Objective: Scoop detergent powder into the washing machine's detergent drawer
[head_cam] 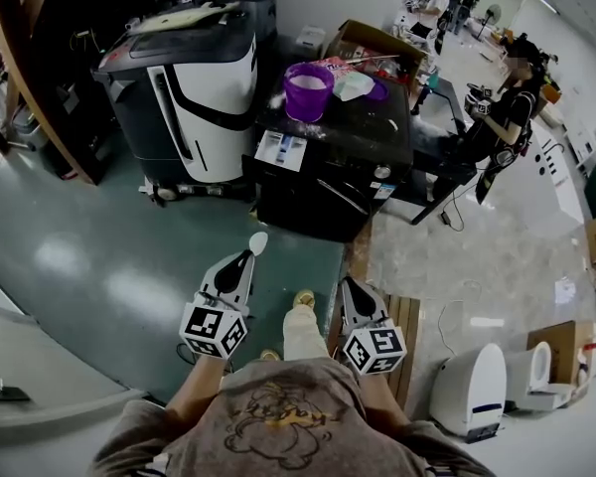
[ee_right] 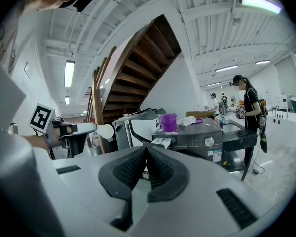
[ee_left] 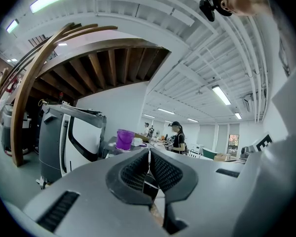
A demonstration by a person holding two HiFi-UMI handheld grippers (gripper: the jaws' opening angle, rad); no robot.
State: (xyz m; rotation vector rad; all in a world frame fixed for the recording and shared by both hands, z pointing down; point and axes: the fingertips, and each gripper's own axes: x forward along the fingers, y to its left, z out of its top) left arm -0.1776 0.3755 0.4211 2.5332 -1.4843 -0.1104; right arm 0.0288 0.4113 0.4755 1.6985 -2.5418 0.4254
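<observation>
Here the left gripper point(head_cam: 248, 257) apparently pinches a white, round-bowled scoop point(head_cam: 259, 241)

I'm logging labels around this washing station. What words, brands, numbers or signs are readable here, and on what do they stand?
Nothing is clear enough to quote.
Washing machine control panel and front sticker: print too small and blurred.
Detergent drawer: markings blurred.
Shirt: a drawing; any lettering is illegible.
Marker cubes: square patterns only, no letters.
</observation>
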